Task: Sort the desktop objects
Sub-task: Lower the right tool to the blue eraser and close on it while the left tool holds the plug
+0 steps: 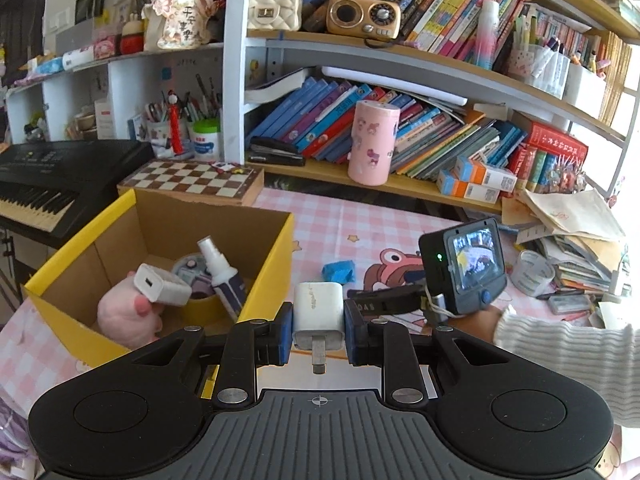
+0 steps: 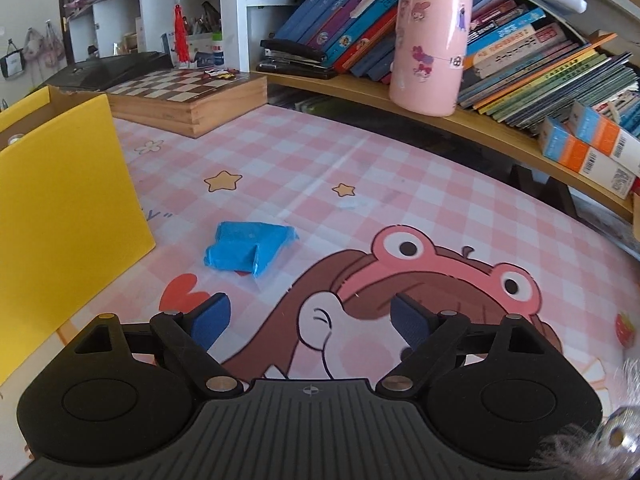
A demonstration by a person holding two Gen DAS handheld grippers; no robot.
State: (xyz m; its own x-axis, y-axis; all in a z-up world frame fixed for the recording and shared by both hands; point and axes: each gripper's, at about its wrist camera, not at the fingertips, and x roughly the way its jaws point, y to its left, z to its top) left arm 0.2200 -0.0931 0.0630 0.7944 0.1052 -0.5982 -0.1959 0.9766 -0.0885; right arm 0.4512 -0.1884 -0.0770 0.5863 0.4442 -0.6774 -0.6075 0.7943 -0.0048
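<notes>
My left gripper (image 1: 318,330) is shut on a white plug charger (image 1: 319,312), prongs toward the camera, held above the desk just right of the yellow cardboard box (image 1: 276,256). Inside the box lie another white charger (image 1: 162,284), a spray bottle (image 1: 222,276), a pink plush toy (image 1: 120,316) and a round tin. My right gripper (image 2: 310,320) stands open low over the pink checked desk mat, nothing between its pads. A crumpled blue packet (image 2: 250,250) lies on the mat ahead and left of it; in the left wrist view the blue packet (image 1: 339,271) sits beyond the charger.
The yellow box wall (image 2: 68,216) rises at the left in the right wrist view. A chessboard case (image 2: 188,92) and a keyboard (image 1: 52,184) sit behind it. A pink canister (image 2: 430,40) stands on the low bookshelf. Tape roll (image 1: 532,272) and paper piles crowd the right.
</notes>
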